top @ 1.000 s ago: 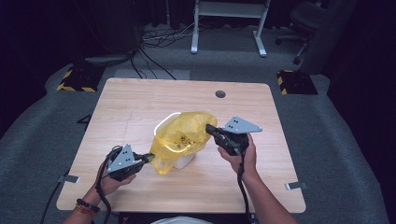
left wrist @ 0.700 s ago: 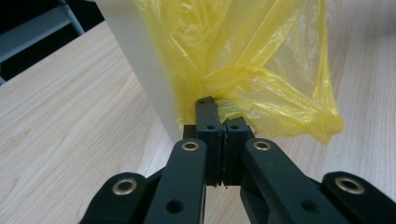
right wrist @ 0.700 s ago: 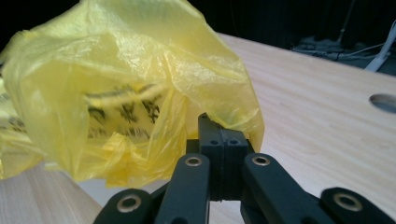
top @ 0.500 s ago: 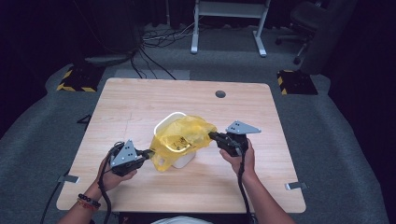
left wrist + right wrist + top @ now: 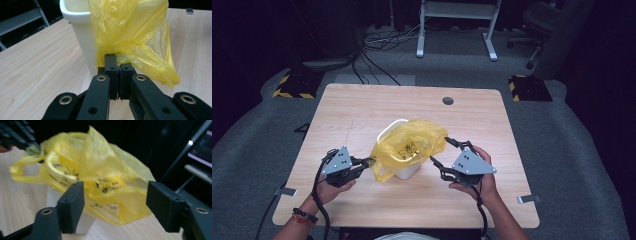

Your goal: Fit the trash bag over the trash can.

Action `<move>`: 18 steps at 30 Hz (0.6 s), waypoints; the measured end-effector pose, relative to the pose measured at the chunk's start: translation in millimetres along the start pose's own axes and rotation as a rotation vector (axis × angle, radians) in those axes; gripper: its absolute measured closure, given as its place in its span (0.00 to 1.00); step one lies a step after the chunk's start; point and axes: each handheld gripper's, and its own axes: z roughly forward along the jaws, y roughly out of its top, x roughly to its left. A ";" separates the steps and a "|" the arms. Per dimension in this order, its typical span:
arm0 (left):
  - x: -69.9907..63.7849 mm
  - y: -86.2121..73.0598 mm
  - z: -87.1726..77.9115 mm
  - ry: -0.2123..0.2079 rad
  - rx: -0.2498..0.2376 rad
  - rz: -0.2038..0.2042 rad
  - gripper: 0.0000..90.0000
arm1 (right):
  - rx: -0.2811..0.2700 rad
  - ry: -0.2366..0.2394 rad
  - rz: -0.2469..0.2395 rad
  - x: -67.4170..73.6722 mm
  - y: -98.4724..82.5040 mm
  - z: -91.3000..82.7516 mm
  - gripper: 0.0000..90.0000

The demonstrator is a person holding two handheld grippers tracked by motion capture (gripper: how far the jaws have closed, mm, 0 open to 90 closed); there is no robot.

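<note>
Yellow bag [image 5: 130,37] pinched in left claw [image 5: 117,65] per its view; right claw [image 5: 447,151] just opened, empty, seen from above.

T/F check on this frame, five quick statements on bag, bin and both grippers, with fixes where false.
1. The left gripper is shut on the yellow bag. True.
2. The right gripper clamps the bag. False: its jaws have just been opening and stand apart, off the plastic, beside the bag.
3. The bag is draped over a white bin. True.
4. The bin lies tipped on its side. False: it stands upright on the wooden table.
5. The bag is blue. False: it is yellow with dark print.
</note>
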 end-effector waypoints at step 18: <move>17.3 -4.6 9.4 0.021 0.067 -0.018 0.99 | 0.026 -0.003 0.029 -24.8 27.9 35.7 0.97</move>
